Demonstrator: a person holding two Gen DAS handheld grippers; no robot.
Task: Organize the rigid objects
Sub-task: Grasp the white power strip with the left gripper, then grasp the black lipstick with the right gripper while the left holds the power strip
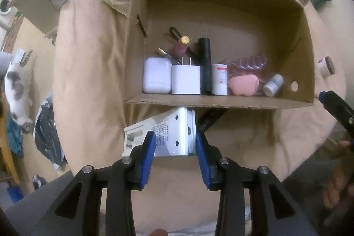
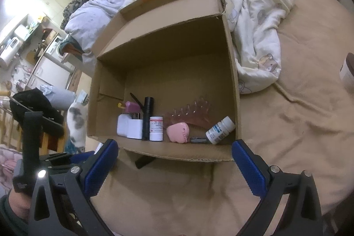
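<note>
Bed: tan sheet [image 2: 298, 129] covered the mattress; a rumpled cream quilt [image 2: 254, 14] lay heaped behind the box.
Box: open cardboard box [image 1: 221, 101] sat on the bed, flaps up, small items lined along its near wall.
Box contents, left to right: white case [image 1: 156, 75], white plug charger [image 1: 185, 79] with prongs up, black flashlight [image 1: 204, 65], white pill bottle with red label [image 1: 219, 79], pink pouch [image 1: 243, 85], small white bottle [image 1: 273, 85] lying tilted at the right end.
Behind them: pink bottle with gold cap [image 1: 181, 45], clear pink hair claw clip [image 1: 247, 63].
Left claw: [image 1: 174, 144] pointed down at the bed just outside the box's near wall; blue pads [image 1: 148, 147] sat against both sides of a white flat box with printed text [image 1: 170, 132], gripping it.
White flat box place: outside the cardboard box, in front of its near edge, above the sheet.
Right claw: [image 2: 174, 167] jaws spread wide, nothing between them, aimed at the box's near wall.
Dark object: a black item [image 2: 143, 161] lay on the sheet, partly under the box's front flap; kind unclear.
Jar: white jar with dark lid [image 1: 325, 65] on the bed to the right of the box, well apart.
Floor side: white-and-grey cat [image 1: 16, 90] beside the bed.
</note>
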